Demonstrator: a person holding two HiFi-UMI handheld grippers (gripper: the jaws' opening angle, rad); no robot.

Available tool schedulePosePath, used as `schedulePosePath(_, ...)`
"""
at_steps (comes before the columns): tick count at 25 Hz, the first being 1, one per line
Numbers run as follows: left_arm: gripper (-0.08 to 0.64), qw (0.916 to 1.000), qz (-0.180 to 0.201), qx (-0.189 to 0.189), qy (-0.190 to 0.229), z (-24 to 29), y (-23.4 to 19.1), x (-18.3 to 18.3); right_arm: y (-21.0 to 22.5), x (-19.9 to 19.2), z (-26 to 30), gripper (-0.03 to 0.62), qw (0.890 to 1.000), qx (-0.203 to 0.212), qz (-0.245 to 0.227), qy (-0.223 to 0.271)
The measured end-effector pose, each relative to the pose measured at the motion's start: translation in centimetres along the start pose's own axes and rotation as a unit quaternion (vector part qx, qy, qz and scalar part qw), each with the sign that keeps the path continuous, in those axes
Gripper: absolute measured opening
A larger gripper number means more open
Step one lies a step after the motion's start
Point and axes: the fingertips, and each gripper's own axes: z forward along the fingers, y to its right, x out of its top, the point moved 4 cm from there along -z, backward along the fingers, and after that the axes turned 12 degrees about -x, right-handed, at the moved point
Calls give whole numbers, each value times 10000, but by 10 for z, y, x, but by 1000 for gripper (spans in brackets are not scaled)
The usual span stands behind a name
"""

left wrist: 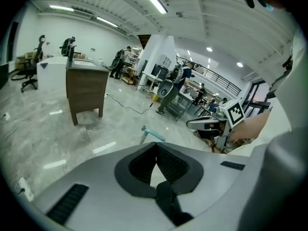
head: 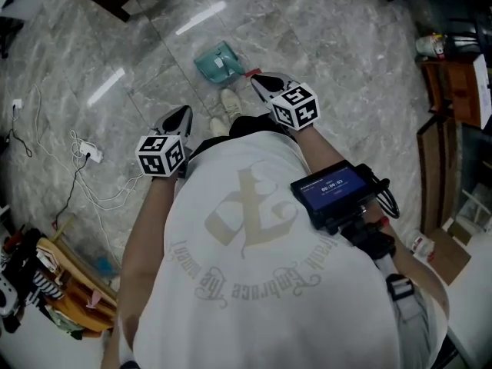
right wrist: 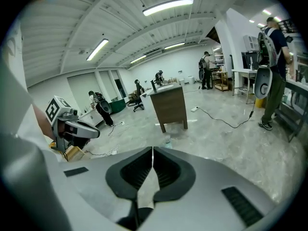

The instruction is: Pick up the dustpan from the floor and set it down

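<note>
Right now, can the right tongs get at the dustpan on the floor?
Probably yes: the dustpan lies on open floor just ahead of the right tongs, nothing between them. The tongs are shut, though, and need opening.

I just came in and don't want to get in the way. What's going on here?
A person in a white T-shirt stands on the grey marble floor, a two-jaw gripper in each hand. The left gripper and the right gripper both have their jaws shut and hold nothing. The teal plastic dustpan lies on the floor just ahead of the person's shoes, not yet picked up.
</note>
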Motion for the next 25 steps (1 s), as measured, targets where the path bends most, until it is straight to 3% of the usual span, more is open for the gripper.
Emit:
schedulePosePath(5, 12, 9976, -364, 530, 241, -22, -26, 1, -9, 10, 41, 20, 9986, 305, -332, -287)
schedulePosePath(11, 12, 9932, -515, 947, 436, -33, -48, 12, -8, 14, 98, 20, 9940, 504, -686, -688)
schedulePosePath(15, 12, 9882, -749, 1232, 516, -43, -68, 9, -3, 8, 139, 23, 9903, 480, -780, -1041)
schedulePosePath(18, 12, 9826, -959, 1478, 597, -58, -66, 0, -1, 3, 148, 136, 9867, 394, -911, -1284)
schedulePosePath(25, 12, 9707, -1257, 1889, 796, -81, -59, -15, 6, -11, 170, 193, 9770, 156, -1294, -1688)
